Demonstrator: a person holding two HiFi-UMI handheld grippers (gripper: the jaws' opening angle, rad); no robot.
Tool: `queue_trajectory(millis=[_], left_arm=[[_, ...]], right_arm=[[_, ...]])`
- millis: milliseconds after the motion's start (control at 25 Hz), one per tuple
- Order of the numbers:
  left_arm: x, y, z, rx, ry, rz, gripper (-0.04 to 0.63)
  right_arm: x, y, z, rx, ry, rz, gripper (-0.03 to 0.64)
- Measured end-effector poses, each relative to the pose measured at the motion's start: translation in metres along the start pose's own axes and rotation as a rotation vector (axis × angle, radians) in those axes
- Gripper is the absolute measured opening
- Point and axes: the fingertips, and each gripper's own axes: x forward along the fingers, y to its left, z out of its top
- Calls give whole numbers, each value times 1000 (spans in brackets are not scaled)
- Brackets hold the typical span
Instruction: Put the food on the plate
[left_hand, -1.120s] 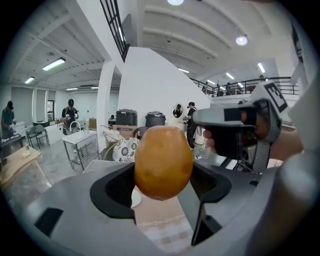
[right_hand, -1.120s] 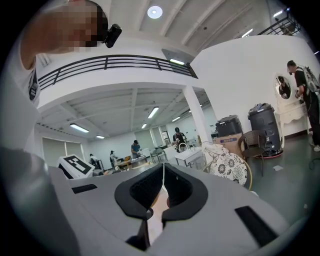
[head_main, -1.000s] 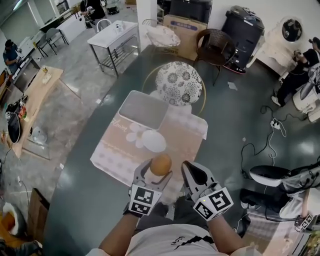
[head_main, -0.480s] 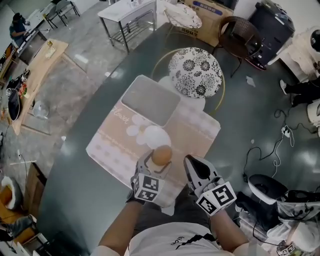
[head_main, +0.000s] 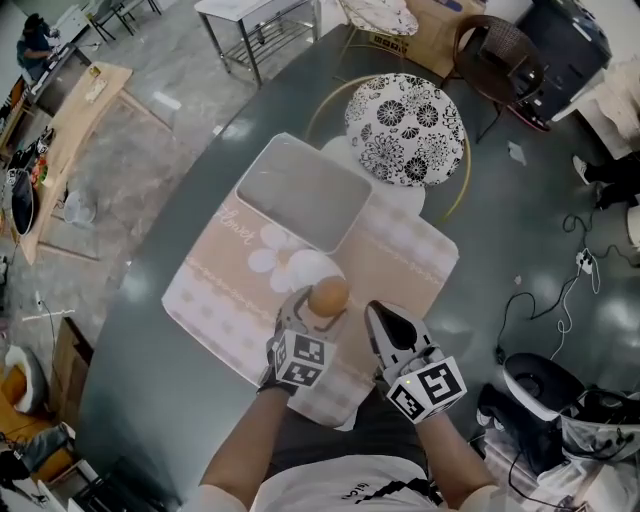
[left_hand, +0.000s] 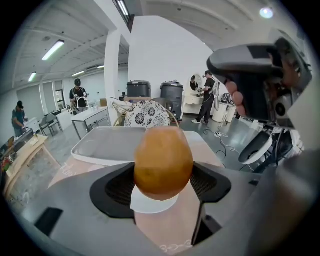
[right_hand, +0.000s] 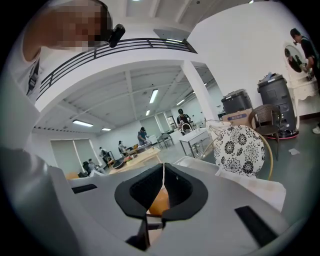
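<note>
A dark round table (head_main: 140, 380) is seen from above in the head view, and a beige placemat (head_main: 215, 285) printed with white flowers is spread across it. On the far part of the placemat a shallow grey rectangular tray (head_main: 300, 190) is laid. Just in front of the tray a small white plate (head_main: 298, 268) is set on the placemat.

The left gripper (head_main: 322, 303) is held at the near edge of this plate, with its marker cube turned up toward the camera. Its jaws are clenched on the food (head_main: 328, 296), a rounded, smooth, orange-brown piece. In the left gripper view the food (left_hand: 163, 162) is seen pinched between the two dark pads, one on each side. The plate (left_hand: 150, 206) shows directly below and behind it, and the tray (left_hand: 107, 145) lies farther off. The food is thus carried in the jaws at the near part of the plate. Whether its underside touches the plate cannot be made out from either view.

Just to the right, the right gripper (head_main: 380, 315) is held over the near part of the placemat, beside the left one but apart from it. In the right gripper view its jaws are pressed together tip to tip, and a patch of the food (right_hand: 157, 202) is glimpsed beyond them.

Farther right and beyond the table, a chair is drawn up, and its round black-and-white flowered cushion (head_main: 405, 128) faces upward.
</note>
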Motion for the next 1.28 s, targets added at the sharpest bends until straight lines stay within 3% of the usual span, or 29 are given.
queue_trajectory(millis=[520,1280], left_arm=[[47,9,-41,41,78,-14,342],[61,14,-63,51,129,-25,343]], right_arm=[[18,-21,-55,25,7,-41,18],[12,-24,-58,21,-11,-45,18]])
